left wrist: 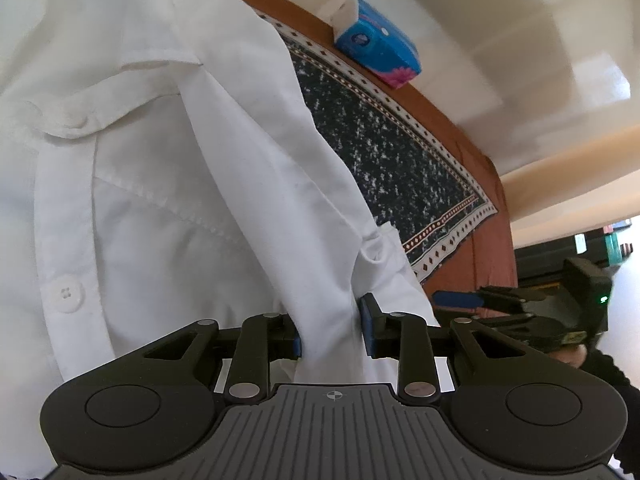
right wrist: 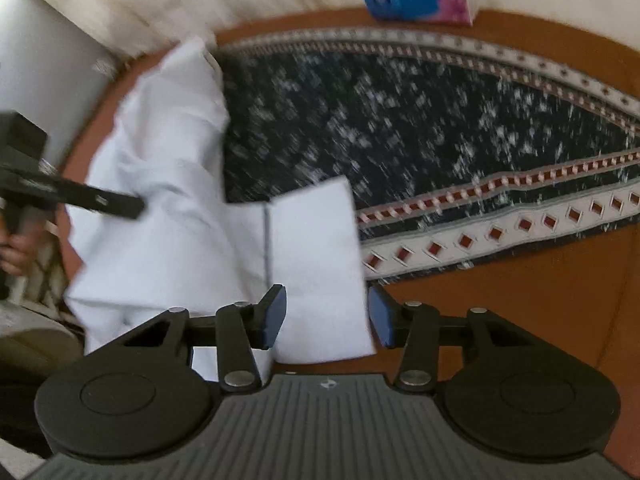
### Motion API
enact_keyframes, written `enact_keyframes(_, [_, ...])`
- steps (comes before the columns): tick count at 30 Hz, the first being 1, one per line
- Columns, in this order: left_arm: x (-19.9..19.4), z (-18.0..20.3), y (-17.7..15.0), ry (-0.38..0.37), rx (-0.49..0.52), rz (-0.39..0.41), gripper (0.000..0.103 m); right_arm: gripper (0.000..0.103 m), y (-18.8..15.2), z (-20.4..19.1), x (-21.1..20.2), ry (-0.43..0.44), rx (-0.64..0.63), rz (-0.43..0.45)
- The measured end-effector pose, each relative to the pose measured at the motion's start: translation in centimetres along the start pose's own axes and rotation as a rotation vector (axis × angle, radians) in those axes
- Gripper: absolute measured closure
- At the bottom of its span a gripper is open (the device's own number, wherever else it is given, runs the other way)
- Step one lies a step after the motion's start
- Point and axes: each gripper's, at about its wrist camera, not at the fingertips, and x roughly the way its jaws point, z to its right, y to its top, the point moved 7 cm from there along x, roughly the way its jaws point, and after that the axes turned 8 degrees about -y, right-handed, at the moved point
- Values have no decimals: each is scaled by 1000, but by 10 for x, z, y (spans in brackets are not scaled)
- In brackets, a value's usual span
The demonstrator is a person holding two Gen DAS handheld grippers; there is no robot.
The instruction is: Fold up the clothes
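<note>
A white button-up shirt point(left wrist: 152, 184) fills the left of the left wrist view, its chest pocket and a button showing. One sleeve runs down between the pads of my left gripper point(left wrist: 330, 336), which is shut on the bunched fabric. In the right wrist view the shirt point(right wrist: 160, 184) lies crumpled on the table's left side, with the left gripper point(right wrist: 136, 206) over it. The sleeve's cuff point(right wrist: 316, 264) lies flat between the fingers of my right gripper point(right wrist: 327, 316), which stands open around it. The right gripper point(left wrist: 460, 300) also shows at the table's edge.
A dark speckled mat with a patterned border point(right wrist: 400, 128) covers the brown table point(right wrist: 520, 300). A blue tissue pack point(left wrist: 376, 44) sits at the table's far edge by a cream wall. A person's hand point(right wrist: 16, 252) holds the left gripper's handle.
</note>
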Motion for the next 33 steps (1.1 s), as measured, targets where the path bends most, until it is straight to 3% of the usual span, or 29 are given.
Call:
enact_keyframes(3, [0, 0, 0, 5, -2, -2, 76, 52, -11, 0, 3, -28, -27, -16])
enact_keyframes(5, [1, 0, 0, 7, -4, -3, 76, 57, -14, -6, 3, 2, -31, -26])
enact_keyframes(7, [1, 0, 1, 8, -7, -6, 75, 100, -17, -15, 10, 51, -39, -74])
enact_keyframes(11, [0, 6, 6, 9, -12, -12, 73, 100, -3, -21, -12, 61, -81, -11])
enact_keyframes(13, [1, 14, 13, -1, -2, -9, 62, 100, 15, -16, -40, 45, -100, 62])
enact_keyframes(17, [12, 41, 43, -53, 31, 31, 61, 100, 76, 13, -107, -96, -141, 236])
enact_keyframes(22, [39, 75, 85, -87, 99, 75, 59, 100, 162, 59, -156, -339, -162, 402])
enact_keyframes(25, [49, 88, 100, -129, 113, 92, 57, 101, 207, 89, -169, -466, -144, 470])
enact_keyframes(27, [63, 94, 101, -143, 139, 56, 55, 101, 233, 109, -174, -541, -123, 506])
enact_keyframes(33, [111, 108, 104, -169, 212, -65, 51, 100, 277, 144, -144, -622, -133, 512])
